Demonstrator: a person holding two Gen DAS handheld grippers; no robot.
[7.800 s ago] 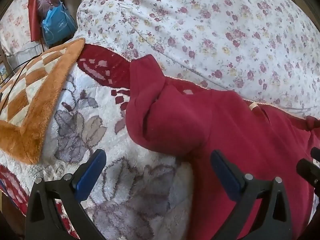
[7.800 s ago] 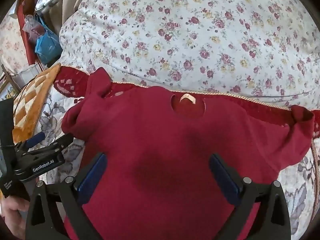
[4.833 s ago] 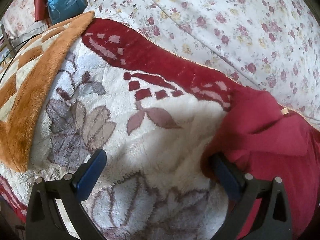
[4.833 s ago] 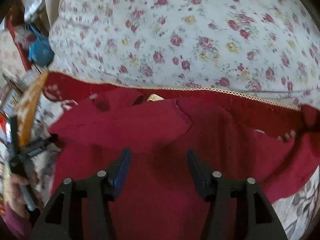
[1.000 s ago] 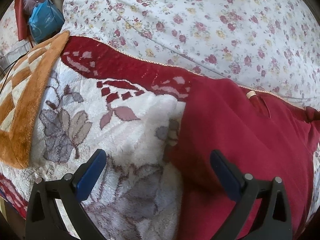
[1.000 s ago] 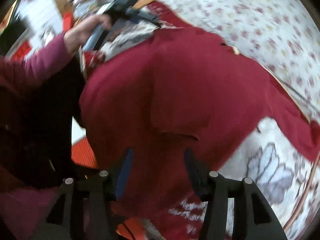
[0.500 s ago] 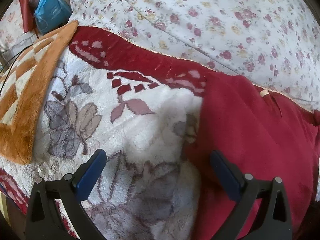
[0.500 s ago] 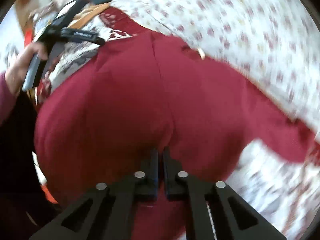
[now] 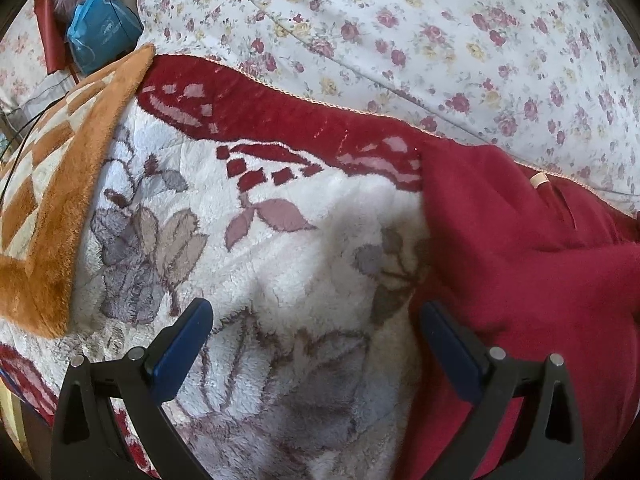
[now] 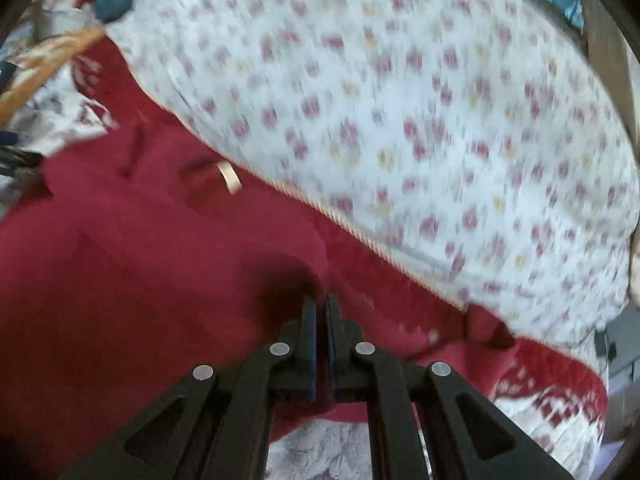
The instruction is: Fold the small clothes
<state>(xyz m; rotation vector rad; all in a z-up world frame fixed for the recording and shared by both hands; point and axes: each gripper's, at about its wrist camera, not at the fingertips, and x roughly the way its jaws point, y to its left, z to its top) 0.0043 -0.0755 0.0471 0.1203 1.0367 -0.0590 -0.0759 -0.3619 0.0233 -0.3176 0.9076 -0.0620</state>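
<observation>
Right now your right tool (image 10: 322,308) is pinched nearly shut on a fold of the red garment (image 10: 140,272), with only a thin sliver of cloth showing between its blue pads. The right wrist view is blurred, so you cannot read much beyond that grip. Your left tool (image 9: 316,328) stands wide open and holds nothing; its left finger (image 9: 180,352) hangs over the bare blanket, and its right finger (image 9: 452,356) sits at the garment's left edge, though you cannot tell if it touches the cloth.

The red garment lies on the plush floral blanket (image 9: 256,264) that covers the bed, toward the blanket's far red border and to the right of your left tool. Its neck opening, marked by the small tan label (image 9: 541,179), points to the far edge, up against the flowered quilt (image 9: 400,40); its long axis runs from that far edge back toward you. The left side is folded in to a straight edge that runs near to far, and a flap of cloth crosses the body in the left wrist view.

An orange checked blanket (image 9: 52,200) lies along the left side of the bed, and a blue bag (image 9: 100,40) sits beyond its far left corner.
</observation>
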